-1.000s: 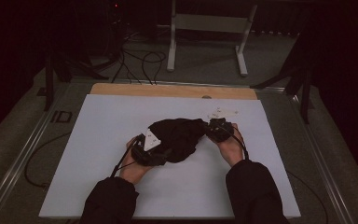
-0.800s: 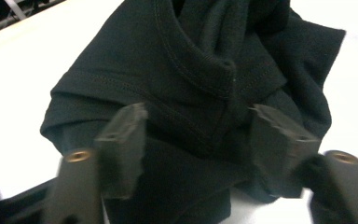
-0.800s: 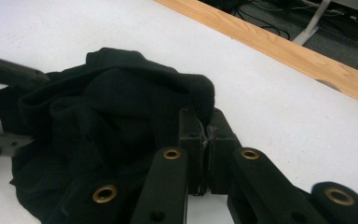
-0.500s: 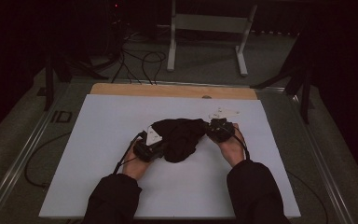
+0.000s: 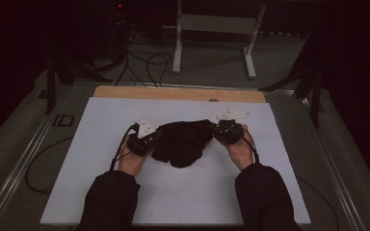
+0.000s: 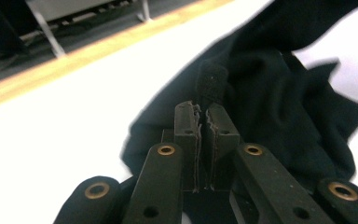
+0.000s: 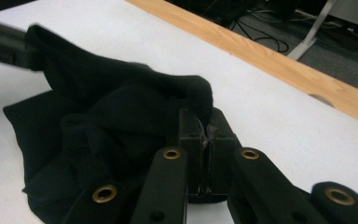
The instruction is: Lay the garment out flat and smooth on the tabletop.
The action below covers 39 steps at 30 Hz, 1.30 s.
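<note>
A crumpled black cloth (image 5: 183, 142) lies in the middle of the white table top (image 5: 101, 183), stretched between both grippers. My left gripper (image 5: 142, 139) is at the cloth's left end. Its jaws have just been closing and now pinch a fold of the black cloth (image 6: 261, 93), seen at the left gripper (image 6: 200, 112) tips. My right gripper (image 5: 227, 130) holds the right end, and the right gripper (image 7: 205, 123) is shut on a rolled edge of the cloth (image 7: 121, 116). Both pinched edges are lifted a little while the rest sags onto the table.
A wooden strip (image 5: 173, 93) runs along the table's far edge. Beyond it, a metal stand (image 5: 212, 29) and cables (image 5: 144, 62) are on the dark floor. A cable (image 5: 43, 168) trails off the table's left side.
The left jaws have shut on the cloth's left edge. That hand has moved away from the person and lifted, drawing the cloth out wider. The right hand has kept still.
</note>
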{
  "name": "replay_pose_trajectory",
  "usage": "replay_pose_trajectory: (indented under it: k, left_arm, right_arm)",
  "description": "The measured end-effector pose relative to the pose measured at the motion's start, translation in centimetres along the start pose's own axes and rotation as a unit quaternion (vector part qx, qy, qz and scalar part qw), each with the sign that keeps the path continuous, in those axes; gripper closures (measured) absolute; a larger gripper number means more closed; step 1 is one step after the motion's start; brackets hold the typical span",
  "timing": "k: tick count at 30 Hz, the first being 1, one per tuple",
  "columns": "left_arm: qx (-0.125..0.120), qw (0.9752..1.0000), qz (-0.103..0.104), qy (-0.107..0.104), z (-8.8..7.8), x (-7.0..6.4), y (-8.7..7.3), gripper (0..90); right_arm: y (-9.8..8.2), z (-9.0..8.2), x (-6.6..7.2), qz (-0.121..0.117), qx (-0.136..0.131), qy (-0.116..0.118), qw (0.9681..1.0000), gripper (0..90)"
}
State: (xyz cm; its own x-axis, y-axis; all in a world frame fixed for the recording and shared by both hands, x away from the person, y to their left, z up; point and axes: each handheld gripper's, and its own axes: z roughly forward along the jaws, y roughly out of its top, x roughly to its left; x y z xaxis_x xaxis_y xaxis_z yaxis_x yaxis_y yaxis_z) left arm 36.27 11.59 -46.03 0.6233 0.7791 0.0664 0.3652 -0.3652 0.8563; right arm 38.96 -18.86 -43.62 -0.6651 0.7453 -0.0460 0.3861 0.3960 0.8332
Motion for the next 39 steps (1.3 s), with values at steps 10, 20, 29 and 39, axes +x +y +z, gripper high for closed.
replay_pose_trajectory:
  k: [10, 20, 29, 39]
  left_arm:
    - [-0.021, 0.9993, -0.005, 0.03, 0.1, 2.1, 2.7, 84.7]
    - [-0.024, 0.9988, -0.012, 0.042, 1.1, 4.1, 4.6, 84.6]
    - [-0.012, 0.9984, -0.025, 0.05, 2.6, 5.5, 5.8, 84.5]
    - [0.016, 0.9974, -0.03, 0.063, 4.8, 6.2, 6.0, 84.4]
  right_arm:
    - [0.7, 0.5, -0.2, 0.017, -0.016, 0.008, 0.9997, 87.4]
    - [3.0, 1.3, -1.1, 0.018, -0.019, 0.001, 0.9997, 87.1]
    - [4.8, 2.8, -2.5, 0.023, -0.015, -0.01, 0.9996, 87.0]
    - [4.6, 6.1, -4.6, 0.038, 0.007, -0.023, 0.999, 86.8]
